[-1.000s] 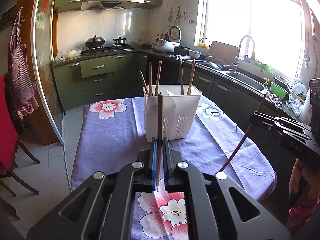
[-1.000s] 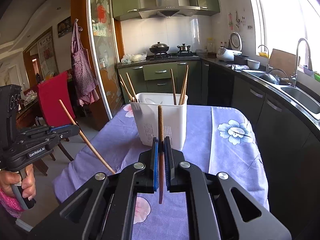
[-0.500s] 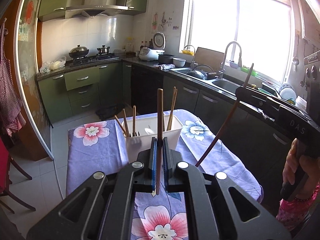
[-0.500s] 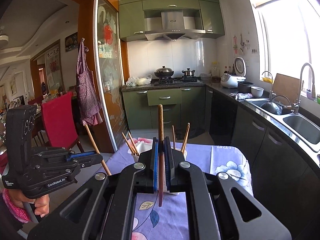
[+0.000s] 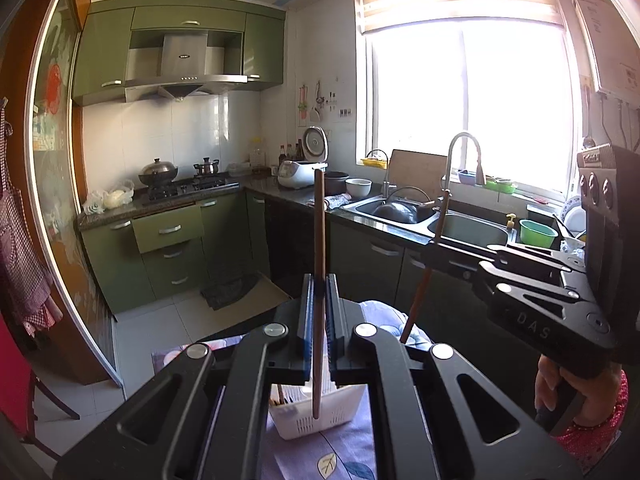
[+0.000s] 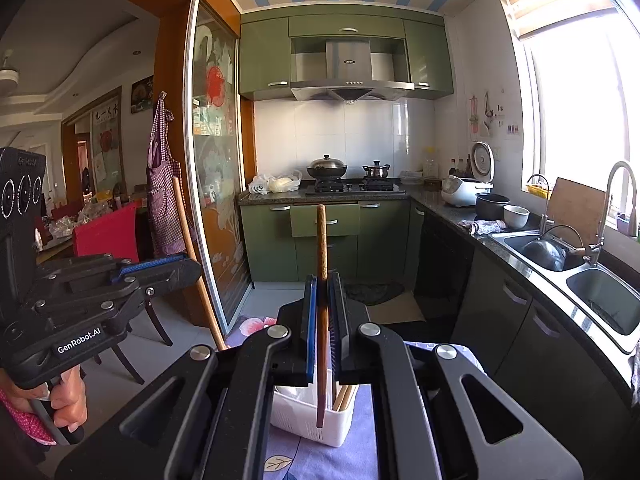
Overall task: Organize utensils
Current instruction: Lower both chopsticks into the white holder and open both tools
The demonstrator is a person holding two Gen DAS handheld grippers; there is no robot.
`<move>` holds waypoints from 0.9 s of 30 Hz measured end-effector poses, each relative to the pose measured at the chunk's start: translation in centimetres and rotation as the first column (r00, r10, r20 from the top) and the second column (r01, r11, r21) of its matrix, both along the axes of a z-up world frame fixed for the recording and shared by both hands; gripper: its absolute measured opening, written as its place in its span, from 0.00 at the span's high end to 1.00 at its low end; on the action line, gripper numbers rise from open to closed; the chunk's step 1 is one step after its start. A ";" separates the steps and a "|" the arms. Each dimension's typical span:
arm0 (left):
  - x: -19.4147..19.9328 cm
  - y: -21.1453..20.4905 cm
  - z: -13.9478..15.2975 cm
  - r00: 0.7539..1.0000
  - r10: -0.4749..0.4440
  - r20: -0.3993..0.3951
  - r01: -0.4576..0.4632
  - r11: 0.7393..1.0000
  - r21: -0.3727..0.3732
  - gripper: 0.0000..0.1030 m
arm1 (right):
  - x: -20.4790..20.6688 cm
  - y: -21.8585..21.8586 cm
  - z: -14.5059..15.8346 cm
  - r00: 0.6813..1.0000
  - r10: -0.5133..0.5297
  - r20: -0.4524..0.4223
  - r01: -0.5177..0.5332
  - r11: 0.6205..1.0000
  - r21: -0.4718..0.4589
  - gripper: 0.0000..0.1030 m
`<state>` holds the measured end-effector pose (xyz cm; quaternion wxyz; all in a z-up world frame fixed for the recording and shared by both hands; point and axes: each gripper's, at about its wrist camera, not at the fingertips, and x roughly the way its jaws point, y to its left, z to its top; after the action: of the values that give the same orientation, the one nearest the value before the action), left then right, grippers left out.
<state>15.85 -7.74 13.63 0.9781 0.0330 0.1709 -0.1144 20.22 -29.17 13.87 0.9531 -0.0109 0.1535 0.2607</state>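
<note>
My left gripper [image 5: 319, 280] is shut on a dark wooden chopstick [image 5: 319, 220] that stands upright, its lower tip hanging over the white utensil basket [image 5: 340, 412]. My right gripper [image 6: 323, 280] is shut on a second upright chopstick [image 6: 321, 240], above the same basket [image 6: 304, 420], which holds several chopsticks. Each view shows the other gripper beside it: the right gripper [image 5: 434, 248] with its slanted chopstick [image 5: 418, 304], and the left gripper [image 6: 192, 266] with its chopstick [image 6: 182, 216]. Both are high above the table.
The basket stands on a table with a purple flowered cloth [image 5: 352, 452]. A counter with a double sink [image 6: 600, 304] runs along the right, with green cabinets and a stove [image 6: 348, 188] at the back. A red chair [image 6: 106, 236] and a glass sliding door [image 6: 216, 200] are on the left.
Both grippers have risen with their chopsticks still held. The basket and table have sunk to the bottom of both views, half hidden behind the fingers.
</note>
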 end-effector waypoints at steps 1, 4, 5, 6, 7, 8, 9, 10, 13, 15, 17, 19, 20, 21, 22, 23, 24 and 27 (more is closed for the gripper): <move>0.6 -0.1 0.2 1.000 0.003 0.007 -0.003 1.000 0.003 0.95 | 0.6 0.2 0.3 1.000 -0.001 0.001 0.001 1.000 0.002 0.94; 2.6 -0.4 0.4 1.000 0.020 0.019 -0.020 1.000 0.014 0.95 | 2.5 0.7 0.7 1.000 -0.004 0.008 0.004 1.000 0.006 0.94; 3.4 -0.4 0.2 0.999 0.030 0.017 -0.031 0.999 0.017 0.95 | 3.1 0.9 0.7 1.000 -0.006 0.010 0.006 1.000 0.005 0.94; 4.3 -0.4 -0.1 0.999 0.040 0.008 -0.040 0.999 0.019 0.95 | 3.7 1.1 0.6 1.000 -0.007 0.008 0.007 1.000 0.005 0.94; 5.1 -0.3 -0.5 0.999 0.048 -0.006 -0.048 0.999 0.020 0.95 | 4.3 1.3 0.3 1.000 -0.005 0.004 0.005 1.000 0.006 0.94; 5.9 -0.2 -1.1 0.998 0.057 -0.022 -0.056 0.998 0.019 0.95 | 4.9 1.5 0.0 1.000 -0.003 -0.005 0.003 1.000 0.008 0.94; 6.6 -0.1 -1.7 0.997 0.061 -0.042 -0.061 0.998 0.019 0.95 | 5.4 1.6 -0.7 1.000 -0.002 -0.014 0.002 1.000 0.010 0.94; 7.3 0.0 -2.5 0.996 0.064 -0.064 -0.063 0.998 0.018 0.95 | 6.0 1.8 -1.2 1.000 -0.002 -0.025 0.002 1.000 0.010 0.94; 8.8 0.2 -4.6 0.990 0.073 -0.121 -0.071 0.997 0.024 0.95 | 7.8 2.2 -3.2 0.998 -0.003 -0.067 0.004 1.000 0.004 0.94; 9.2 0.3 -5.8 0.985 0.073 -0.155 -0.069 0.997 0.029 0.95 | 8.5 2.3 -4.9 0.995 -0.001 -0.096 0.002 1.000 0.004 0.94; 9.4 0.3 -7.1 0.980 0.070 -0.187 -0.064 0.997 0.037 0.95 | 9.0 2.4 -6.3 0.993 0.000 -0.121 0.000 1.000 0.000 0.94; 9.4 0.4 -8.2 0.973 0.067 -0.221 -0.059 0.997 0.043 0.95 | 9.3 2.5 -7.6 0.990 -0.002 -0.142 0.000 1.000 -0.009 0.93; 9.4 0.4 -8.7 0.970 0.068 -0.234 -0.059 0.997 0.045 0.95 | 9.4 2.6 -8.2 0.988 -0.002 -0.154 -0.001 1.000 -0.019 0.93; 9.3 0.5 -9.0 0.967 0.071 -0.243 -0.060 0.997 0.050 0.95 | 9.3 2.7 -8.8 0.986 -0.001 -0.166 -0.003 1.000 -0.025 0.93; 9.3 0.5 -9.3 0.965 0.071 -0.250 -0.061 0.997 0.051 0.95 | 9.5 2.9 -9.3 0.984 0.001 -0.176 -0.006 1.000 -0.030 0.93; 9.2 0.4 -9.5 0.964 0.073 -0.257 -0.062 0.997 0.050 0.94 | 9.3 3.0 -9.7 0.983 0.002 -0.184 -0.010 0.999 -0.041 0.93; 9.1 0.5 -9.6 0.962 0.076 -0.262 -0.065 0.997 0.050 0.93 | 9.3 3.1 -9.9 0.982 0.004 -0.188 -0.013 0.999 -0.046 0.93; 8.6 0.8 -9.1 0.962 0.085 -0.261 -0.077 0.996 0.043 0.85 | 8.0 2.6 -9.7 0.984 0.006 -0.176 -0.012 1.000 -0.029 0.93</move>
<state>24.41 -6.90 4.52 0.9500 0.0262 0.3020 -0.0749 28.21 -26.55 4.18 0.9343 -0.0028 0.2410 0.2626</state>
